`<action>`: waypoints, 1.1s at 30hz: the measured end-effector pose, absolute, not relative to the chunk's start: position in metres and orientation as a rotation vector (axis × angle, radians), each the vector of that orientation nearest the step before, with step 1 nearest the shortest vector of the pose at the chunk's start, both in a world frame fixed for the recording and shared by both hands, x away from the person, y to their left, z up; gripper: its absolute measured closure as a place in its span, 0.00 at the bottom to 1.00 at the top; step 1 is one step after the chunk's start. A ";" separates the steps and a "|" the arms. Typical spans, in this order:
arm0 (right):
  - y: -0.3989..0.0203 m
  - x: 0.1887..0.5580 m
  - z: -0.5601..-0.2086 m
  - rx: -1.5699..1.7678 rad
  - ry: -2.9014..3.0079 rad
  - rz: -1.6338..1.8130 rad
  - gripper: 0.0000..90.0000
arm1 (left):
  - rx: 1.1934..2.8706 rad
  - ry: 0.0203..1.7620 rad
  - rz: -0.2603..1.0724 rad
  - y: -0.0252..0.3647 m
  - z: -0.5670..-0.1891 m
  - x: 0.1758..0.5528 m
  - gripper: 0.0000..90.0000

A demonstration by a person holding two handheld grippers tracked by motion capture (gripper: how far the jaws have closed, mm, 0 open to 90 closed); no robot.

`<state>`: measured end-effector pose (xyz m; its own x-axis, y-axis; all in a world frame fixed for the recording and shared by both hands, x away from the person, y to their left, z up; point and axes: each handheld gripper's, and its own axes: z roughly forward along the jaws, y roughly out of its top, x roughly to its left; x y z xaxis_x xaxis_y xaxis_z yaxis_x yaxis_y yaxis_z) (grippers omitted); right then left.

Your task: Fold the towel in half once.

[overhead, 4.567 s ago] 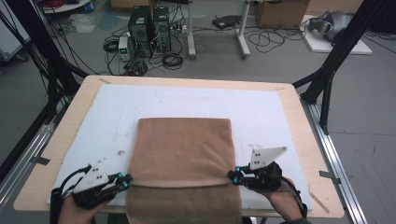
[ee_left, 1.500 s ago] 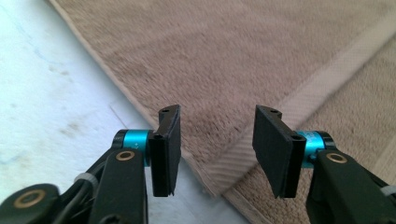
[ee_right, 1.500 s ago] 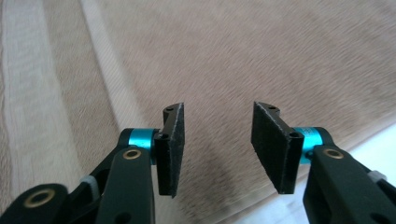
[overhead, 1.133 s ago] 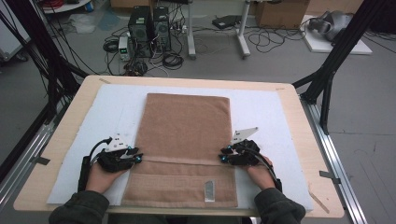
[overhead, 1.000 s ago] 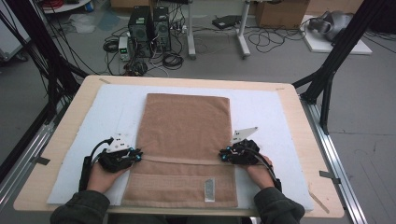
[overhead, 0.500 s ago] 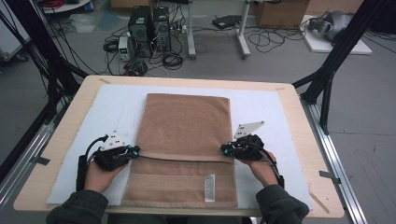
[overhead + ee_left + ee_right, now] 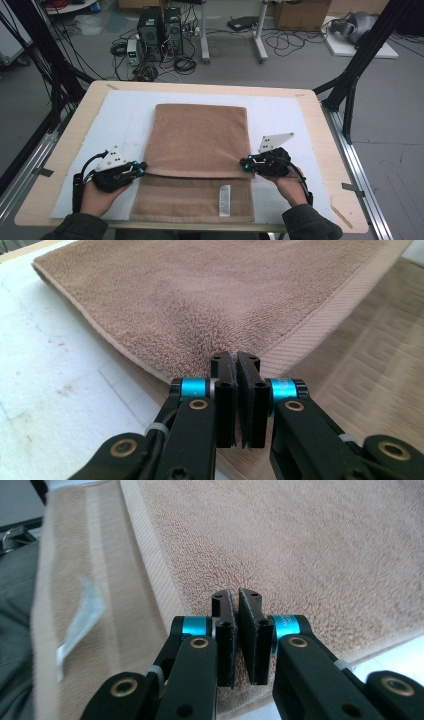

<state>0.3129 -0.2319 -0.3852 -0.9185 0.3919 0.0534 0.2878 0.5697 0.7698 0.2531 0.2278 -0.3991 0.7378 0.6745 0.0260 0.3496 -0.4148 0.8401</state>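
The towel [image 7: 200,150] lies on the white mat [image 7: 285,120] on the table [image 7: 320,125], its upper layer folded over the lower one. The left gripper [image 7: 140,169] and right gripper [image 7: 244,163] each pinch one corner of the folded layer, jaws closed on the cloth.
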 end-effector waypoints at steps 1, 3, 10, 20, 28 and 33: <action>-0.233 0.309 -0.383 0.571 2.670 1.281 0.95 | 2.041 0.764 0.458 0.228 -0.397 0.248 0.95; -0.234 0.301 -0.378 0.548 2.674 1.295 0.95 | 2.040 0.751 0.456 0.229 -0.391 0.238 0.95; -0.236 0.273 -0.367 0.480 2.687 1.321 0.95 | 2.053 0.711 0.454 0.232 -0.380 0.207 0.95; -0.241 0.249 -0.387 0.477 2.783 1.304 0.74 | 2.095 0.704 0.380 0.235 -0.409 0.192 0.67; -0.221 0.253 -0.429 0.435 2.837 1.238 0.74 | 2.148 0.670 0.302 0.225 -0.438 0.210 0.75; -0.217 0.250 -0.441 0.411 2.842 1.232 0.94 | 2.156 0.653 0.324 0.221 -0.446 0.205 0.96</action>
<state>0.2498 -0.2169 -0.4413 -0.9652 0.2463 0.0882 0.2328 0.6545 0.7193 0.2048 0.2214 -0.4462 0.8311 0.5562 0.0034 0.3395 -0.5121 0.7890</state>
